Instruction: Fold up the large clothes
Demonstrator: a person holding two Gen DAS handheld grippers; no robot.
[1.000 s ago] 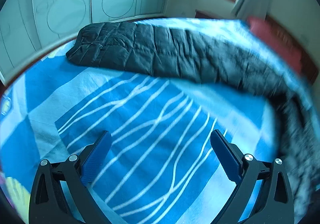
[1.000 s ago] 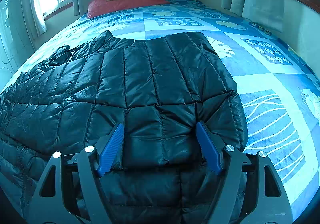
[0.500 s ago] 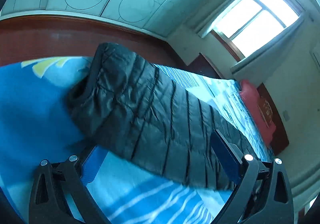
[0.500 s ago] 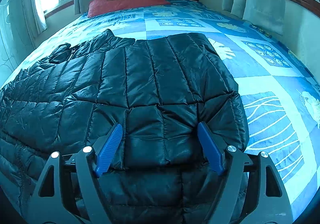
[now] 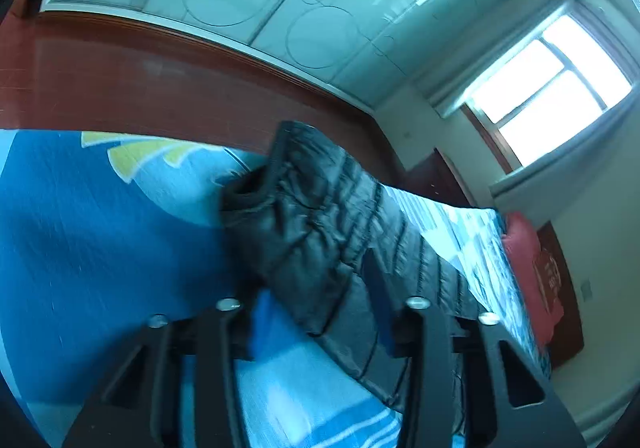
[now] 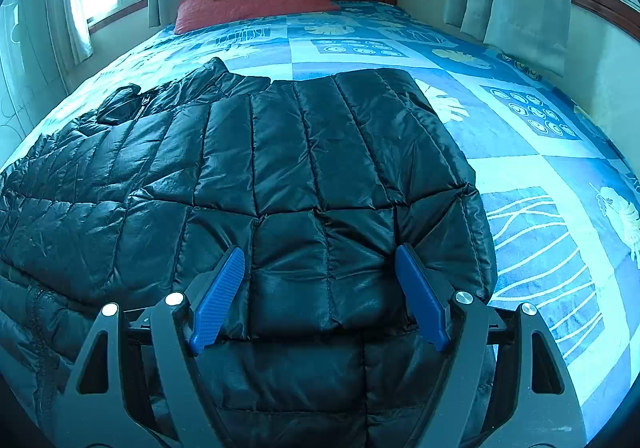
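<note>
Though glossy and quilted, a crumpled sleeve (image 5: 320, 232).

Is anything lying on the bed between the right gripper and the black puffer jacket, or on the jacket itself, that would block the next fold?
Nothing visible. The right gripper hangs open directly over the folded jacket, with no other item on it. The red pillow sits far off at the headboard, and the bedspread beside the jacket carries nothing.
</note>
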